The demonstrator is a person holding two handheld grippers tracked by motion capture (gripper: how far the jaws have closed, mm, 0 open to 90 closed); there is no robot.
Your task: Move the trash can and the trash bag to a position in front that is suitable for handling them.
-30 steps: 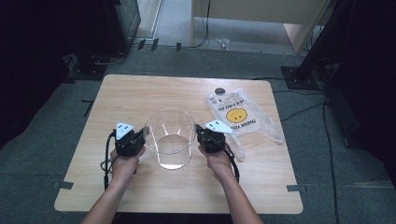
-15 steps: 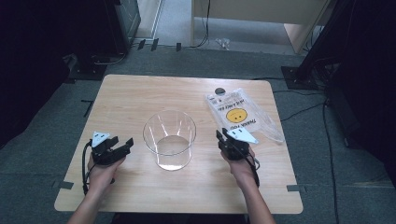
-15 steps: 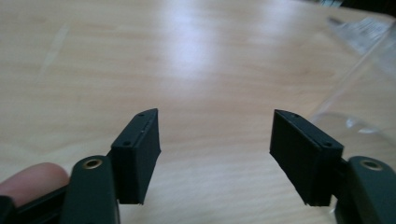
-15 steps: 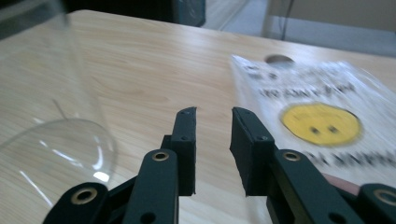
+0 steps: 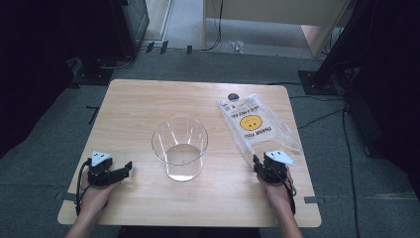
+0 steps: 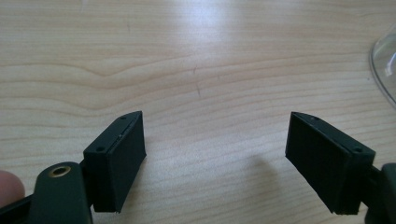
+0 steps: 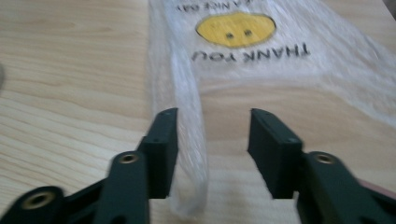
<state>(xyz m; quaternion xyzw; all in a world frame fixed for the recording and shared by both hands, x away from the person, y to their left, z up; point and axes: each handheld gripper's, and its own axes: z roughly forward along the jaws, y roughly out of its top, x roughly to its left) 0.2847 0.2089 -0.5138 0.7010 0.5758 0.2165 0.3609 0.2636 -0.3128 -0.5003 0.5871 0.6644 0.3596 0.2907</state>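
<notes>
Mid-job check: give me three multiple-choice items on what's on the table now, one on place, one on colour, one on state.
1. Where does the clear container stand?
A. mid-table
B. on the bag
C. at the far left corner
2. What colour is the smiley face on the plastic bag?
A. red
B. yellow
C. blue
3. How are the left hand-held gripper jaws?
A. shut on the container
B. open, nothing between
C. shut on the bag

Answers: 1 A, the high view shows it central; 2 B, the print is yellow; 3 B, bare wood shows between the pads.

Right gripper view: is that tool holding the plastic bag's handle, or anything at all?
Nothing is held. The right tool is open, with the plastic bag handle strip lying loose between its jaws, beside one pad, not pinched.
</notes>
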